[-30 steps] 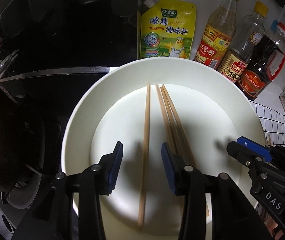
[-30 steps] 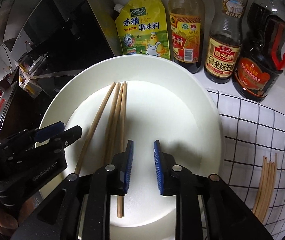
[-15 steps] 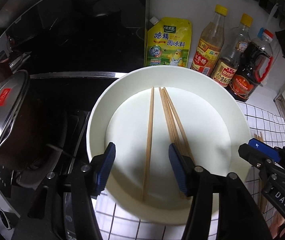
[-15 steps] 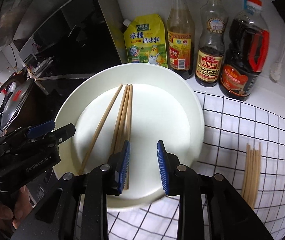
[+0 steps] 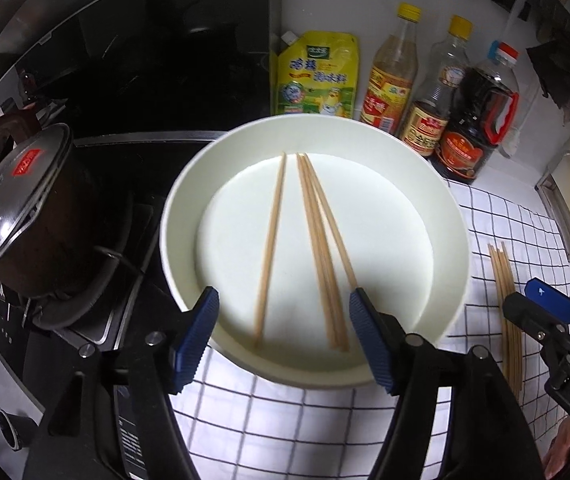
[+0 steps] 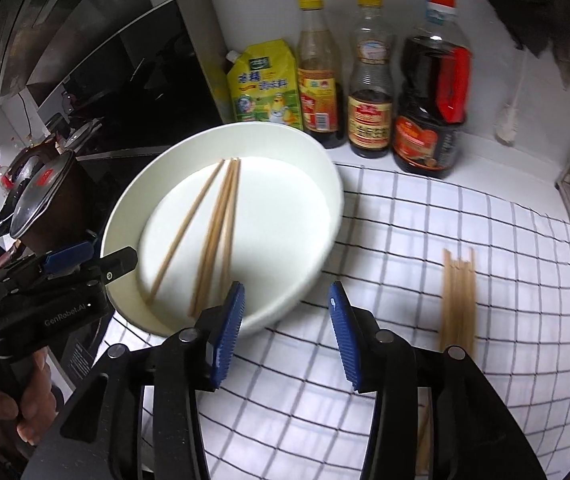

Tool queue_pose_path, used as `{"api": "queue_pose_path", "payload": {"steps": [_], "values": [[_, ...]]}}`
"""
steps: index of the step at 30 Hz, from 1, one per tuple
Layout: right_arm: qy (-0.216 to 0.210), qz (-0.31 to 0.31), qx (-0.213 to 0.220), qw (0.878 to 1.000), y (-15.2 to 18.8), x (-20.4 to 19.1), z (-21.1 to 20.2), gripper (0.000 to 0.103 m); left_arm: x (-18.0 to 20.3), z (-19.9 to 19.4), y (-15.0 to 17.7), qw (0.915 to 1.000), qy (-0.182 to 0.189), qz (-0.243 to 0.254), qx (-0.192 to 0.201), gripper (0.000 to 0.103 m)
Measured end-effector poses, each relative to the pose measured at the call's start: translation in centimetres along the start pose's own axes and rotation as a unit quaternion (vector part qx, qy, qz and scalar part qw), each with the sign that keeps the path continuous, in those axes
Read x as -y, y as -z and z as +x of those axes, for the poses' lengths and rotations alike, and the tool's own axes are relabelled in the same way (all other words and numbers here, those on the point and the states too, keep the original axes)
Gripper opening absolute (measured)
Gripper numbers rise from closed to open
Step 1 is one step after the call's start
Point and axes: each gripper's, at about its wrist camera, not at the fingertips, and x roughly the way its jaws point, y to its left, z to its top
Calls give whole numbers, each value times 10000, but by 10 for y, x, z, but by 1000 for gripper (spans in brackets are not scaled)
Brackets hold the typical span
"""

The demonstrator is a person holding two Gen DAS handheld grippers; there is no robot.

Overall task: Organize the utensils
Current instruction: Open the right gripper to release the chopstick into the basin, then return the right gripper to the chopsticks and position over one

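In the white bowl (image 5: 313,372) lie four chopsticks (image 5: 321,248): one alone on the left, three close together. More chopsticks (image 6: 457,300) lie on the checked cloth (image 6: 385,248) to the right. Far behind stand three bottles (image 6: 369,76) and one yellow pouch (image 5: 317,76). The left gripper (image 5: 285,336) and the right gripper (image 6: 285,328) are both opening, with nothing between the fingers. "DAS" and "GenRobot.AI" are readable on the grippers.

Four pale wooden chopsticks (image 5: 317,252) lie flat inside a white round dish (image 5: 451,240). One lies alone toward the dish's left side, while the other three lie close together near its middle, touching at their far tips and fanning slightly toward the near rim. A second bundle of chopsticks (image 6: 459,300) lies side by side on the checked cloth (image 6: 405,240), well to the right of the dish.
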Motion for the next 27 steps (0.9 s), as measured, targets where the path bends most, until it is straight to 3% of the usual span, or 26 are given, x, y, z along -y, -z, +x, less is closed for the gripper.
{"api": "queue_pose_path", "payload": {"steps": [9,16,27], "values": [[270,351,7,9990,28,54,-26,50,51,-8,17,9994,239,227,-59,74],[742,530,-24,9958,58,105,-36,56,100,-9,31,9974,488,523,-129,80],[1006,771,-347,9913,95,167,-13,56,156,5,55,9939,615,863,-304,83]]}}
